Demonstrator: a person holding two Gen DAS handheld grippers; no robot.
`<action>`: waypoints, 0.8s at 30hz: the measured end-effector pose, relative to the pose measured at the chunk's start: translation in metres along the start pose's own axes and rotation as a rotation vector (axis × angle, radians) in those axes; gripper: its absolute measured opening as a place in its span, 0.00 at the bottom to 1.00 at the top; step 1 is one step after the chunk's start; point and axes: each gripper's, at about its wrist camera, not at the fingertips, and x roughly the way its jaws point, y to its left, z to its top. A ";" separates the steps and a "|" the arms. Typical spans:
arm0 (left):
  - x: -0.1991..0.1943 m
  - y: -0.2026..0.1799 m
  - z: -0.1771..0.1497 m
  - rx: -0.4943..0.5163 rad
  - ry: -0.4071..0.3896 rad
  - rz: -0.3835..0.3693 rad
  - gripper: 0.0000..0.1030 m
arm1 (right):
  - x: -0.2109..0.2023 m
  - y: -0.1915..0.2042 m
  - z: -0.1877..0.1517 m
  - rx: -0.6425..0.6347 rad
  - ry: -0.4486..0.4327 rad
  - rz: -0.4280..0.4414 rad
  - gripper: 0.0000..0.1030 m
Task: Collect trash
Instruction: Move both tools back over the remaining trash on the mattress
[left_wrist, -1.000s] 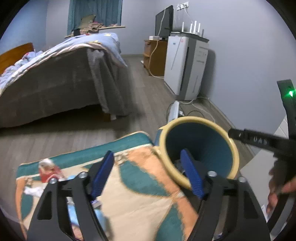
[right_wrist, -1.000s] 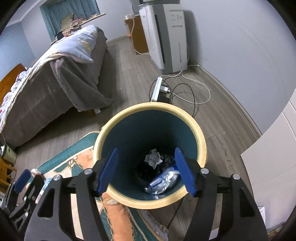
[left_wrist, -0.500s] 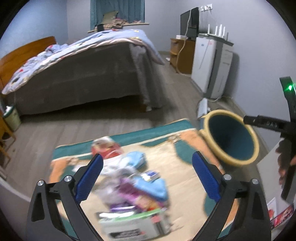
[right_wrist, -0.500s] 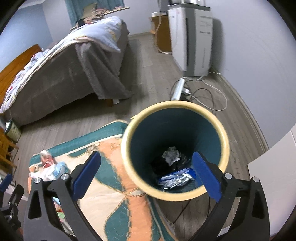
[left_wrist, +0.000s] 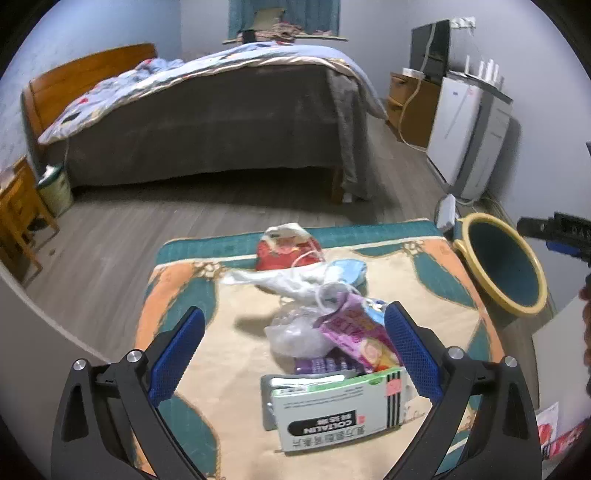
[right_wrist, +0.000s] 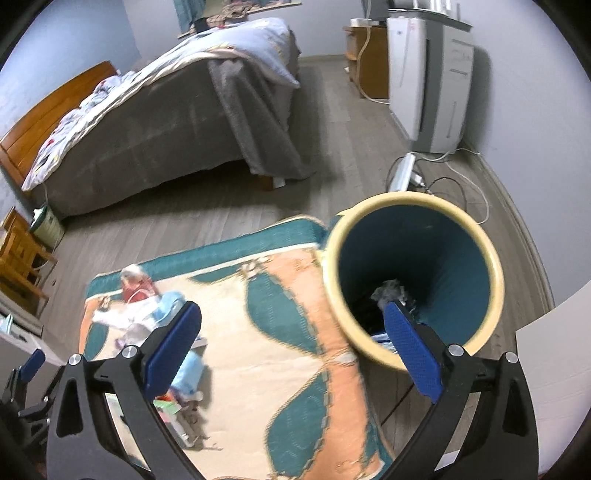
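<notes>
A pile of trash lies on the patterned rug (left_wrist: 424, 280): a white and green box (left_wrist: 338, 410), a purple wrapper (left_wrist: 354, 332), a clear plastic bag (left_wrist: 299, 332), white plastic (left_wrist: 288, 282) and a red packet (left_wrist: 284, 251). My left gripper (left_wrist: 293, 350) is open and empty, just above the box and wrapper. The teal bin with a yellow rim (right_wrist: 413, 273) stands at the rug's right edge and holds some trash (right_wrist: 391, 291). My right gripper (right_wrist: 293, 350) is open and empty, between the bin and the pile (right_wrist: 147, 314).
A bed (left_wrist: 207, 122) stands behind the rug. A white appliance (left_wrist: 469, 136) and a power strip with cables (right_wrist: 402, 173) are by the right wall. A wooden stand (left_wrist: 18, 214) and a small bin (left_wrist: 55, 188) are at the left.
My left gripper swung left from the bin to the trash pile and opened wide. My right gripper opened wide and moved left, away from over the bin.
</notes>
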 end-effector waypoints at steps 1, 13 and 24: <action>-0.001 0.003 0.000 -0.007 -0.002 0.000 0.94 | 0.000 0.002 0.000 -0.005 0.001 0.001 0.95; -0.008 0.029 -0.001 -0.027 -0.020 0.018 0.94 | 0.000 0.040 -0.011 -0.090 0.017 -0.016 0.95; -0.007 0.035 -0.001 -0.008 -0.027 0.052 0.94 | 0.013 0.051 -0.026 -0.066 0.081 0.037 0.95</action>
